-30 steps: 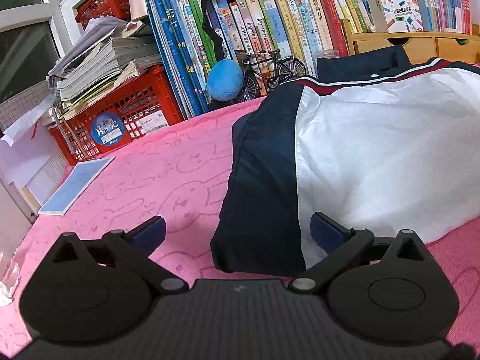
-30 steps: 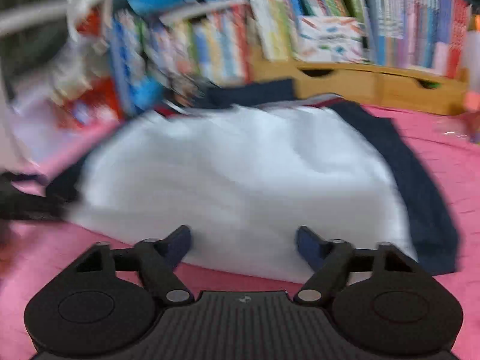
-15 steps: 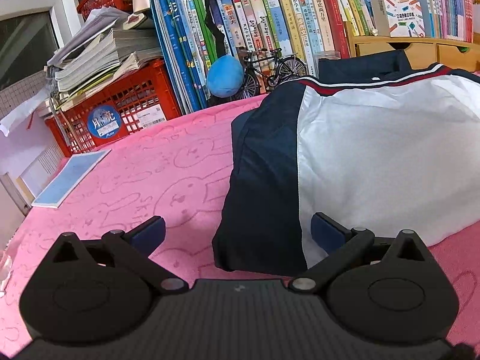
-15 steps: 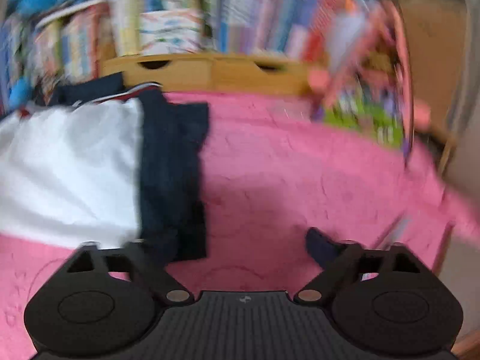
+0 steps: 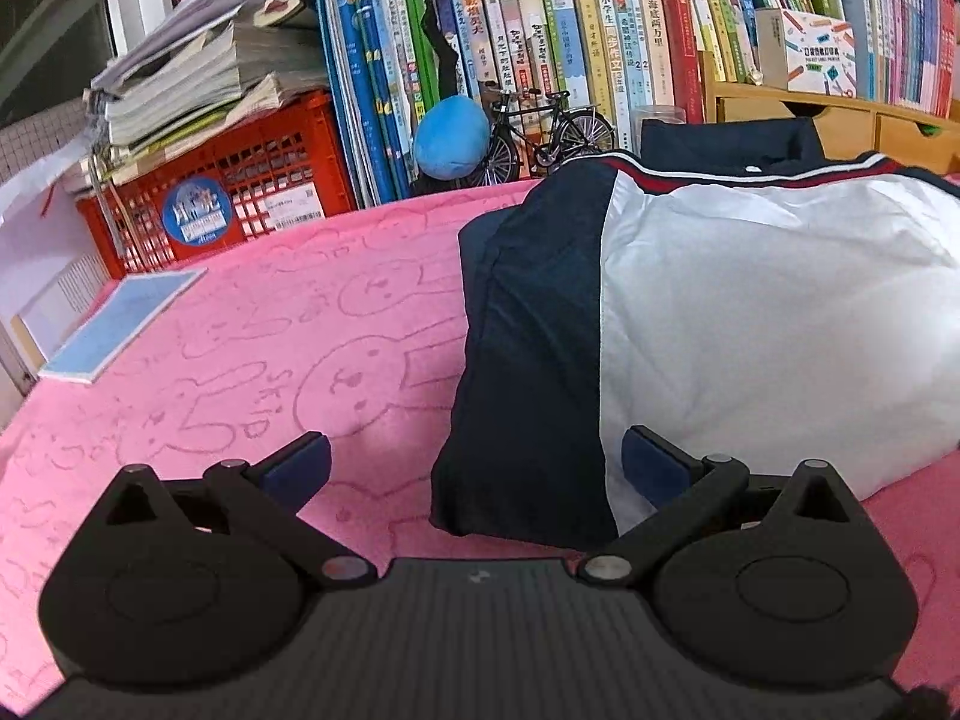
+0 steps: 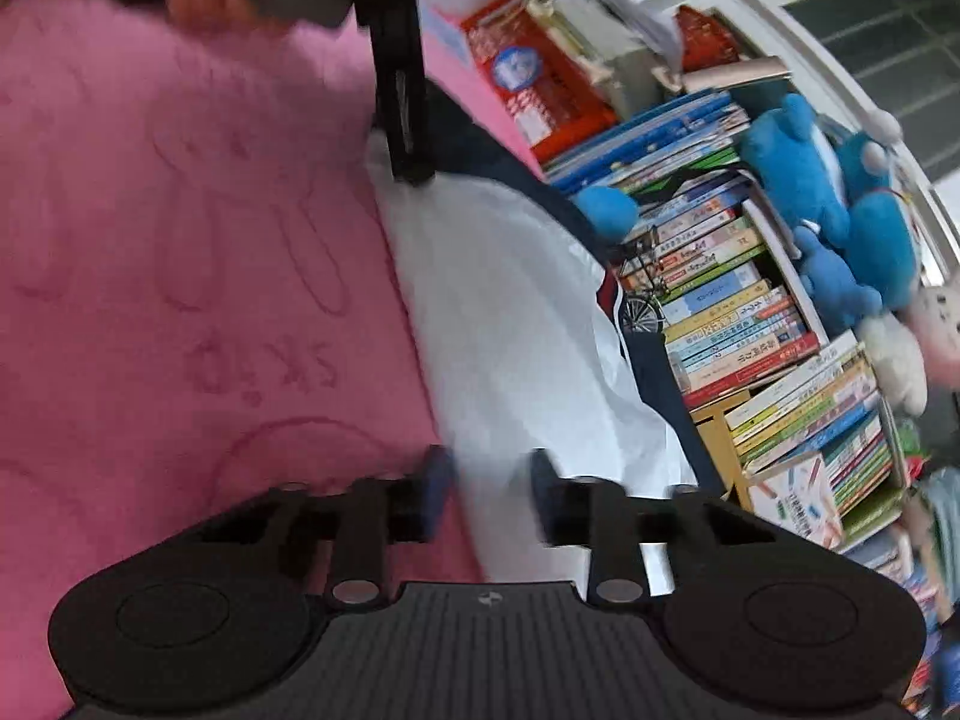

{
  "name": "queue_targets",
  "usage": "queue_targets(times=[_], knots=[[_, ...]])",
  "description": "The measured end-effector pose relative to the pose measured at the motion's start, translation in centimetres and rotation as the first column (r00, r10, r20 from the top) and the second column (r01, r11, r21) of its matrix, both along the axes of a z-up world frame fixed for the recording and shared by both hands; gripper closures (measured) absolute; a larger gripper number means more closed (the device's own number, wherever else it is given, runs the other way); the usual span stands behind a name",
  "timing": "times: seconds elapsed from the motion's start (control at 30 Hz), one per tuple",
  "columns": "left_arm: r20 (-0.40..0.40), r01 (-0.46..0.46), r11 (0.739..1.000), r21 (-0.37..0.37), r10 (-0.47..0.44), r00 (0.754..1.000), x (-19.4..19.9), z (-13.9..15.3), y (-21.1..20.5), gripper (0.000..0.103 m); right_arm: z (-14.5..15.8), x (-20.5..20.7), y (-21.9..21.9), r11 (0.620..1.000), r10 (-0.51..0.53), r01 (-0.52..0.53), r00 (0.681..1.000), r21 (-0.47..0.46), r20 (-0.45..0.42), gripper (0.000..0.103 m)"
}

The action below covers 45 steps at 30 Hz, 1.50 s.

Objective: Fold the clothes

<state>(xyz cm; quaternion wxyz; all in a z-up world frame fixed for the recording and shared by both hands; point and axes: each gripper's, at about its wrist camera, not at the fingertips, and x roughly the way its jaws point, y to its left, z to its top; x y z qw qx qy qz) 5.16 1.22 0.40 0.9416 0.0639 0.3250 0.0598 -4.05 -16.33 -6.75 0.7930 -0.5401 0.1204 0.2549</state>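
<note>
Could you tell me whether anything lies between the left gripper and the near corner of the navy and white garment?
Nothing visible does. The left gripper is open, and only bare pink blanket separates it from the garment, whose navy corner already lies between its fingers.

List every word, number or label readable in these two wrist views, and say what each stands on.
"海底两万里": pale book spine on the shelf.
"小学生": top of neighbouring spine.
"22": foot of thin spine.
Round blue sticker on the red crate: too blurred.
White crate label: too small.
Stitched letters on the pink cloth: blurred.
Remaining spines: unreadable.
</note>
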Motion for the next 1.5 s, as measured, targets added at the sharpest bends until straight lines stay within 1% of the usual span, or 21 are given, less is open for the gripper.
queue_targets(times=[0.1,0.27,0.47,0.53,0.57,0.63,0.67,0.73,0.8,0.87,0.9,0.97,1.0,1.03,1.07,1.13,1.17,1.27,1.3,1.43,1.5], knots=[[0.003,-0.009,1.000,-0.027,0.009,1.000,-0.1,0.1,0.2,0.000,0.2,0.5,-0.1,1.000,-0.003,0.003,1.000,-0.020,0.007,0.076],[0.009,0.004,1.000,-0.001,-0.004,1.000,-0.1,0.2,-0.2,0.000,0.9,-0.2,-1.0,0.999,-0.013,0.013,1.000,-0.033,0.013,0.076],[0.017,0.006,1.000,0.016,-0.007,1.000,-0.2,0.4,-0.2,0.002,0.0,-0.2,-2.2,0.994,-0.023,0.024,1.000,-0.111,0.010,0.077],[0.126,0.050,0.998,0.044,-0.055,0.990,-2.0,1.3,-0.8,0.014,-0.2,0.2,-1.6,0.992,-0.030,0.031,0.999,-0.121,0.016,0.079],[0.185,0.073,0.995,0.061,-0.083,0.979,-3.1,1.9,-1.1,0.014,-0.3,0.4,-1.3,0.992,-0.043,0.045,0.999,-0.117,0.015,0.081],[0.276,0.139,0.977,0.160,-0.180,0.944,-5.5,2.7,-2.9,0.007,0.3,0.6,-1.2,0.994,-0.072,0.072,0.997,-0.077,-0.002,0.081],[0.293,0.191,0.955,0.228,-0.254,0.922,-6.6,3.0,-4.1,0.005,0.8,0.8,-1.4,0.996,-0.087,0.086,0.996,-0.037,-0.012,0.081],[0.294,0.293,0.876,0.383,-0.416,0.860,-8.2,2.8,-6.7,0.005,2.1,1.1,-2.0,0.992,-0.111,0.113,0.993,0.047,-0.038,0.081],[0.245,0.371,0.743,0.557,-0.574,0.782,-9.5,1.9,-9.8,0.005,3.4,1.5,-2.4,0.985,-0.127,0.132,0.991,0.111,-0.048,0.081],[0.176,0.423,0.603,0.676,-0.690,0.702,-10.2,0.5,-12.6,0.005,4.6,1.9,-2.8,0.976,-0.138,0.144,0.989,0.161,-0.050,0.081],[0.146,0.439,0.549,0.712,-0.727,0.671,-10.2,-0.2,-13.7,0.006,5.1,2.0,-2.9,0.973,-0.139,0.146,0.989,0.177,-0.049,0.081],[0.101,0.447,0.472,0.760,-0.765,0.636,-9.7,-1.3,-15.8,0.012,5.7,2.2,-3.2,0.973,-0.130,0.137,0.990,0.187,-0.049,0.081],[0.086,0.444,0.452,0.774,-0.768,0.634,-9.0,-1.6,-16.5,0.016,5.8,2.2,-3.3,0.975,-0.119,0.127,0.992,0.184,-0.052,0.081],[0.072,0.440,0.436,0.785,-0.769,0.635,-8.2,-1.9,-17.1,0.027,5.8,2.3,-3.5,0.977,-0.107,0.116,0.993,0.180,-0.055,0.081],[0.058,0.436,0.420,0.796,-0.770,0.636,-7.5,-2.1,-17.8,0.049,5.7,2.1,-3.6,0.981,-0.091,0.099,0.994,0.169,-0.054,0.081],[-0.004,0.474,0.381,0.794,-0.776,0.630,-6.0,-2.3,-18.3,0.067,5.3,1.6,-4.0,0.990,-0.039,0.044,0.998,0.137,-0.043,0.081],[-0.038,0.496,0.361,0.790,-0.779,0.626,-5.3,-2.4,-18.5,0.072,5.0,1.4,-4.3,0.994,-0.004,0.006,1.000,0.107,-0.019,0.081],[-0.123,0.525,0.272,0.807,-0.792,0.599,-4.6,-3.2,-18.7,0.079,3.5,0.7,-4.7,0.995,0.090,-0.086,0.994,-0.053,0.069,0.079],[-0.141,0.536,0.257,0.804,-0.794,0.591,-4.6,-3.3,-18.5,0.080,3.1,0.6,-4.6,0.992,0.105,-0.099,0.992,-0.083,0.068,0.079],[-0.165,0.578,0.261,0.773,-0.797,0.581,-4.1,-3.4,-18.2,0.082,1.6,0.7,-3.6,0.979,0.140,-0.129,0.988,-0.159,0.065,0.078],[-0.174,0.595,0.263,0.760,-0.799,0.576,-4.2,-3.5,-18.1,0.075,1.0,0.9,-2.7,0.977,0.152,-0.139,0.986,-0.161,0.071,0.074]])
